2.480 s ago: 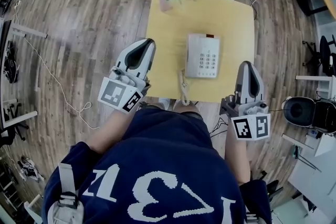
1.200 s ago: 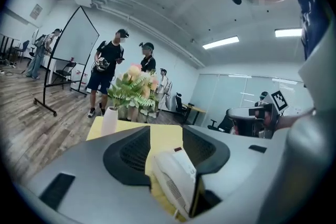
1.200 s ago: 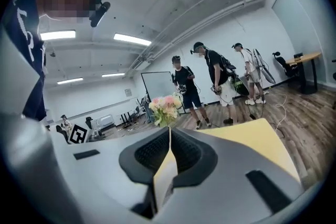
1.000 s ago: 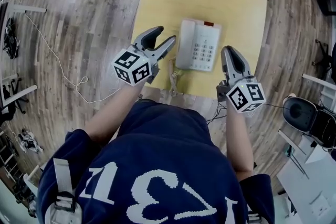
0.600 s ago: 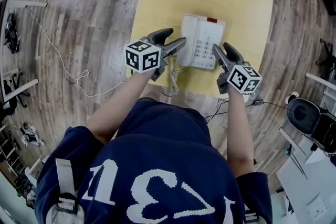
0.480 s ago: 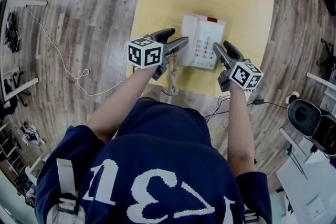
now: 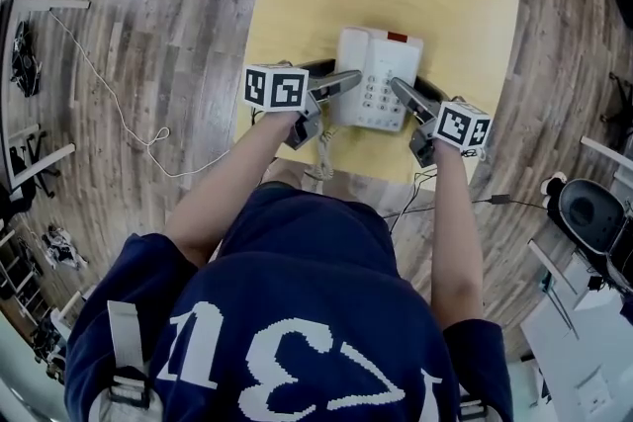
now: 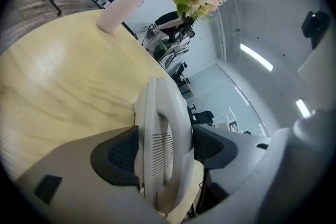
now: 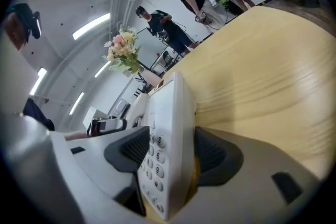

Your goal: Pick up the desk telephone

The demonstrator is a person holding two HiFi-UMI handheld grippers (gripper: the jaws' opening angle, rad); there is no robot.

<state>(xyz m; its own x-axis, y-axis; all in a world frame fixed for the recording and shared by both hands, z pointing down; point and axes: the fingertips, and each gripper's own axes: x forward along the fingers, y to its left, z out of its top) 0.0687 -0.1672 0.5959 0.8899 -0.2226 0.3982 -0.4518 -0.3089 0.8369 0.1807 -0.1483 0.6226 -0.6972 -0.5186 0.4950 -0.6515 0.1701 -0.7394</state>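
Coming down from the near worktop (image 7: 297, 15) edge onto the desk telephone (image 7: 379, 79). Opening left claw (image 8: 165, 150) wide around the handset (image 8: 164, 113), right claw (image 9: 168, 152) around the keypad (image 9: 153, 168) edge; not squeezing yet. Sitting flat on worktop; clamping and lifting pending.

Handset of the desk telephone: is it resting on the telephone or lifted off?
Resting on it: the handset lies seated along the left side of the telephone, not raised.
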